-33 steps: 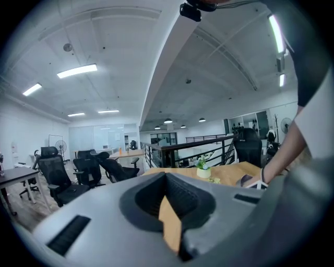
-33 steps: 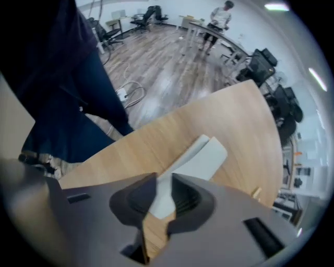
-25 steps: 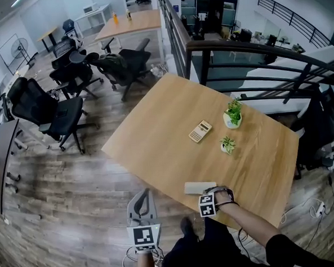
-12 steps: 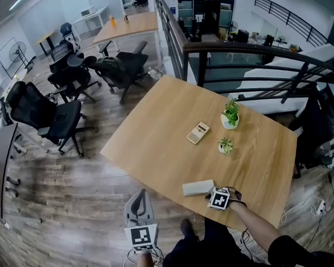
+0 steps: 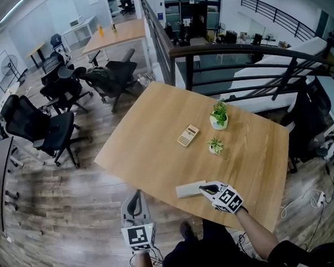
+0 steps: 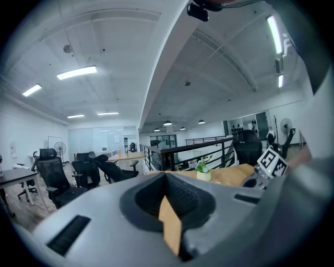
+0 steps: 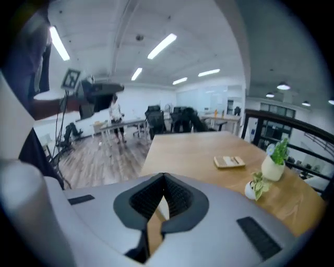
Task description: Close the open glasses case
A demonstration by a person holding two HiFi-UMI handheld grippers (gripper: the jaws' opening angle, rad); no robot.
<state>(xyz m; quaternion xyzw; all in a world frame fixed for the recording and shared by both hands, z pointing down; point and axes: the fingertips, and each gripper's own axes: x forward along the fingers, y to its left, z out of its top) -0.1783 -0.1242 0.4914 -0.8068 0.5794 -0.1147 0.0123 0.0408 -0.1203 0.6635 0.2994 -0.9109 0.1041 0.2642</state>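
The glasses case (image 5: 189,189) is a pale oblong box lying flat near the front edge of the wooden table (image 5: 145,143), and its lid looks down. My right gripper (image 5: 206,187) hovers just right of the case's end with its jaws shut and nothing between them. In the right gripper view these jaws (image 7: 163,183) point across the table. My left gripper (image 5: 135,196) is held off the table's front edge over the floor. Its jaws (image 6: 167,180) look shut and empty.
A beige calculator (image 5: 188,135) lies mid-table. Beyond it stand two small potted plants (image 5: 218,115) (image 5: 215,146). A dark railing (image 5: 235,52) runs behind the table. Black office chairs (image 5: 39,126) stand on the wood floor to the left.
My right gripper has lifted off the case's right end, rolled, and now sits slightly to its right. The case and my left gripper stay where they were.
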